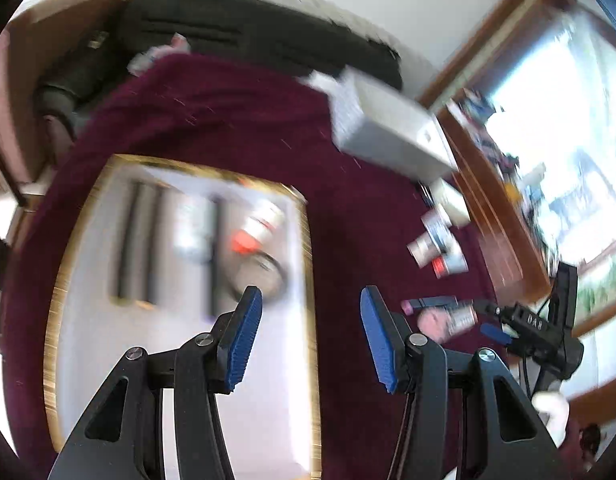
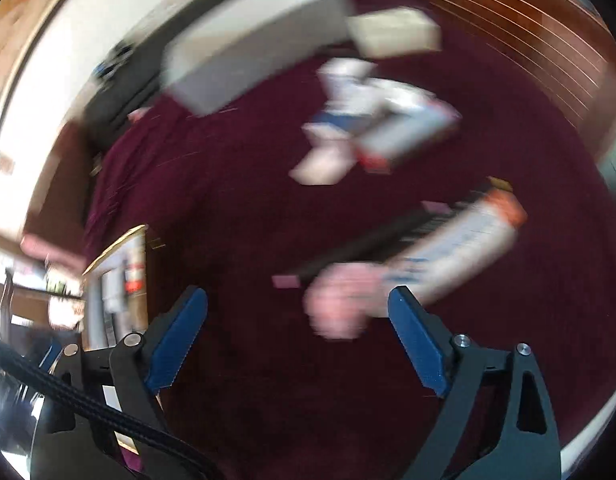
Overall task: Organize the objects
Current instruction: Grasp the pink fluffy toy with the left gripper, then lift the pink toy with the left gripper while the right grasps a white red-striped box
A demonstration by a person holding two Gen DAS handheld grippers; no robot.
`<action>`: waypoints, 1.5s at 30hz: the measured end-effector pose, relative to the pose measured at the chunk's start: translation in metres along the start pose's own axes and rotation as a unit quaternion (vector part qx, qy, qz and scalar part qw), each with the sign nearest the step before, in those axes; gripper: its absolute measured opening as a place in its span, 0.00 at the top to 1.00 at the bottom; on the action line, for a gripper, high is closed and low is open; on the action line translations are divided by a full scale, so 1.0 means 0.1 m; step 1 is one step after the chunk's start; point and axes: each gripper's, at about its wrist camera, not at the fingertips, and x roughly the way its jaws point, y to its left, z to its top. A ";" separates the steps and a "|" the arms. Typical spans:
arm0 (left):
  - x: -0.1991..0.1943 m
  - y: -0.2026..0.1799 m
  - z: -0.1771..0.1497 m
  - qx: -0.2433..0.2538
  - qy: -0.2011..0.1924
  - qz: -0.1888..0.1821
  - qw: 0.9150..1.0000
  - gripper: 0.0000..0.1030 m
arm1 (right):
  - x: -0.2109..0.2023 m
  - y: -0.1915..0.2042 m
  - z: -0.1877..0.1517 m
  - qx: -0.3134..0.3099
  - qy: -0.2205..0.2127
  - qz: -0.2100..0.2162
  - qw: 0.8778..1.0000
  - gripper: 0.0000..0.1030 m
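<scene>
Hovering empty, left gripper (image 1: pixel 311 334) stands jaws apart over the gold-rimmed tray's (image 1: pixel 312 280) right edge, its sorted items inside. Right gripper (image 2: pixel 297 338), jaws wide and empty, faces the pink-capped tube (image 2: pixel 420 268) awaiting collection on the maroon cloth (image 2: pixel 227 200); small bottles (image 2: pixel 372 128) lie beyond.

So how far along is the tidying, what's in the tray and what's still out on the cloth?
Done: the tray already holds a few items, among them an orange-capped tube. In hand: nothing; left gripper and right gripper are both open and empty. Left: small bottles, a pink tube and a dark stick lie on the cloth.
</scene>
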 end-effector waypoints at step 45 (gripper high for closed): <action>0.70 -1.33 -0.70 0.096 0.023 0.008 0.995 0.85 | 0.03 -0.74 0.60 -0.125 0.042 0.009 0.991 0.10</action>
